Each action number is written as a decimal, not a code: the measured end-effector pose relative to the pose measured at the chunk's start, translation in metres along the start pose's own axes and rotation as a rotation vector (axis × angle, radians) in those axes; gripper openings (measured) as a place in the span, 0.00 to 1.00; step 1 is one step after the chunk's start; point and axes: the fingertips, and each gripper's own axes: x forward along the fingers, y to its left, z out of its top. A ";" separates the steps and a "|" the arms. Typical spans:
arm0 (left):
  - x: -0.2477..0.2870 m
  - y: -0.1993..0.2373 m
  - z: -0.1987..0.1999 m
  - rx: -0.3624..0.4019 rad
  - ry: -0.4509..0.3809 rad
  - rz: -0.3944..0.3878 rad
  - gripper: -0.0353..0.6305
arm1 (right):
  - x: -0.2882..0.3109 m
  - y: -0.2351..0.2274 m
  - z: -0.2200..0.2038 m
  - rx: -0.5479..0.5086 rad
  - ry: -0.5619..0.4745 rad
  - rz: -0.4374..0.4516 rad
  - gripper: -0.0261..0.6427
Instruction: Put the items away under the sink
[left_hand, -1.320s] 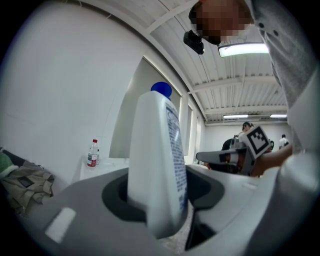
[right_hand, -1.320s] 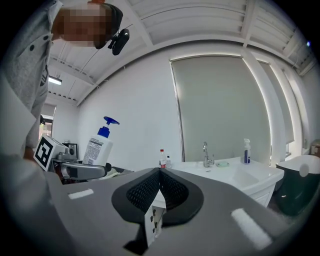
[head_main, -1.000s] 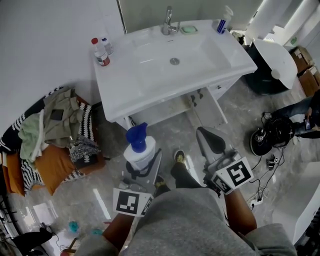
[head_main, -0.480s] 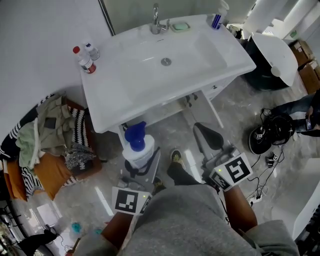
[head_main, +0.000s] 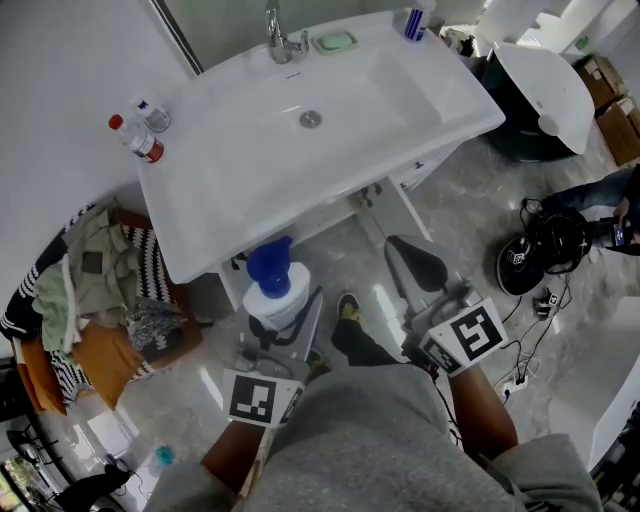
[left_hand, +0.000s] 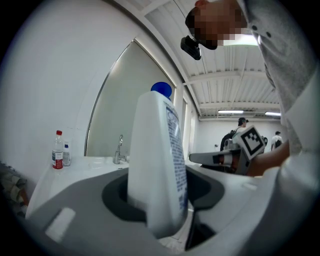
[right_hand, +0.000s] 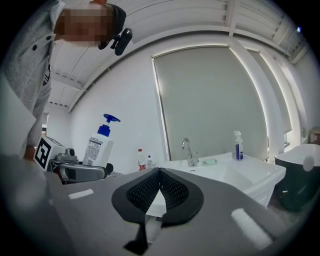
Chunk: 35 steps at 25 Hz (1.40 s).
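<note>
We hold two tools out toward the sink, one carrying a bottle.

Our left tool (head_main: 283, 312) and right tool (head_main: 412, 262) reach out side by side, almost flat, pointing at the white sink (head_main: 230, 205). The left tool squeezes one white pump bottle (head_main: 272, 288) with a blue top, which stands up straight between its jaws. The right tool is closed tight with nothing in it. Ahead of the left tool, two small bottles (head_main: 140, 143) stand on the sink's corner. Far ahead of the right tool we count one tap (head_main: 281, 40), one green soap dish (head_main: 335, 42) and one spray bottle (head_main: 414, 20). Just ahead of it, one cupboard door (head_main: 405, 215) stands open.
</note>
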 end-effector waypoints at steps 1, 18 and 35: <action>0.004 -0.003 0.000 0.000 0.003 -0.002 0.37 | 0.000 -0.005 0.000 0.003 0.000 -0.002 0.04; 0.064 -0.032 -0.034 0.051 0.121 -0.036 0.37 | 0.004 -0.062 -0.011 0.071 -0.023 0.021 0.04; 0.102 -0.018 -0.182 0.038 0.322 -0.172 0.37 | 0.027 -0.079 -0.114 0.165 0.069 -0.087 0.04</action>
